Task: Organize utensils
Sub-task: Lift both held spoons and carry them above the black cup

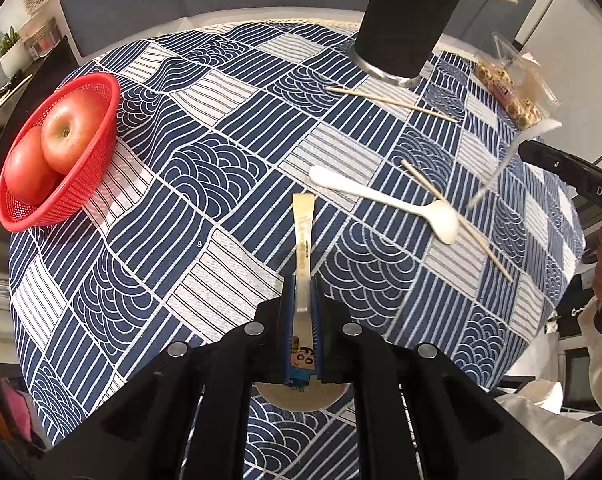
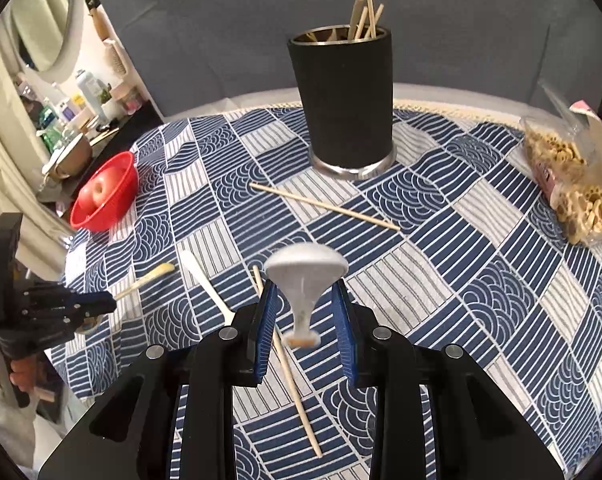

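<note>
Progress: partial. Black holder (image 2: 347, 104) at far side of table, upright, already stocked with several chopsticks (image 2: 365, 14).

Left gripper (image 1: 302, 300): jaws pressed on gold cartoon-print spoon (image 1: 303, 240), handle pointing forward, lifted over cloth.

Right gripper (image 2: 304, 312): blurred metal ladle-like utensil (image 2: 304, 276) between jaws; jaws look spread, contact unclear — cannot tell.

Left on patterned tablecloth (image 1: 205, 208): white spoon (image 1: 381, 196), chopstick under its bowl (image 1: 481, 240), another chopstick near holder (image 1: 389, 100).

Apple basket (image 1: 81, 184), snack bag (image 2: 569, 184): untouched.
</note>
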`<action>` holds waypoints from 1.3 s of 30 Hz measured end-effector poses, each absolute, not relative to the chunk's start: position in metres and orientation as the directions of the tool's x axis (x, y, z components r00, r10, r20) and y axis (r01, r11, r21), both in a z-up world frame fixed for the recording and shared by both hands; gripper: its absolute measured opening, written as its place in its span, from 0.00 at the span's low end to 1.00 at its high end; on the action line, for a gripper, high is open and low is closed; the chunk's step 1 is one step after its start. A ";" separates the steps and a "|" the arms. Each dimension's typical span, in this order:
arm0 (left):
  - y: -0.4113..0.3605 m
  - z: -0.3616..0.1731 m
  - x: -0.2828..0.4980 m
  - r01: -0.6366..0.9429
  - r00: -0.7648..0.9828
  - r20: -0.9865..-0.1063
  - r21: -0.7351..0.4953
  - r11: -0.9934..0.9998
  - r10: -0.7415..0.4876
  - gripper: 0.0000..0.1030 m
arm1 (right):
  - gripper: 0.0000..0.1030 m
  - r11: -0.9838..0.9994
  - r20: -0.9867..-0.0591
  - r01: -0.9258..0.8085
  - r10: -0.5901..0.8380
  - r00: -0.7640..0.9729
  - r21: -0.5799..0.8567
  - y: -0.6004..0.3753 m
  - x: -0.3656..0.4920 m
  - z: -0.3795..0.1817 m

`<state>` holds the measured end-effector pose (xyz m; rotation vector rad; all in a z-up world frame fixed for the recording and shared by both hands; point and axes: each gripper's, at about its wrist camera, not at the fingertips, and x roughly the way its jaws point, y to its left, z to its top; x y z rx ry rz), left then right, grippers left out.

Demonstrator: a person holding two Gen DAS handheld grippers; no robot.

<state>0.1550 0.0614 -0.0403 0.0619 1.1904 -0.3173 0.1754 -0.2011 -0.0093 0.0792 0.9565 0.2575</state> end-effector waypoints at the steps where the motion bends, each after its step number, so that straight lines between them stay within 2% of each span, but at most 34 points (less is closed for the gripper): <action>1: 0.062 -0.038 0.155 0.272 0.336 -0.919 -0.115 0.955 -0.207 0.08 | 0.25 0.966 -0.793 -0.186 0.253 0.554 0.179 -0.201 0.174 -0.006; 15: 0.067 0.003 0.161 0.283 0.376 -0.895 -0.137 0.949 -0.241 0.08 | 0.25 0.962 -0.750 -0.215 0.266 0.606 0.167 -0.199 0.177 0.031; 21: 0.058 0.026 0.173 0.312 0.409 -0.886 -0.088 0.946 -0.217 0.08 | 0.25 0.962 -0.733 -0.238 0.257 0.630 0.133 -0.196 0.187 0.052; 28: 0.033 0.059 0.191 0.398 0.447 -0.874 0.002 0.917 -0.192 0.08 | 0.25 0.961 -0.704 -0.265 0.243 0.668 0.080 -0.198 0.206 0.095; 39: -0.003 0.119 0.236 0.473 0.483 -0.838 0.004 0.881 -0.255 0.08 | 0.25 0.960 -0.622 -0.277 0.241 0.745 0.040 -0.210 0.242 0.168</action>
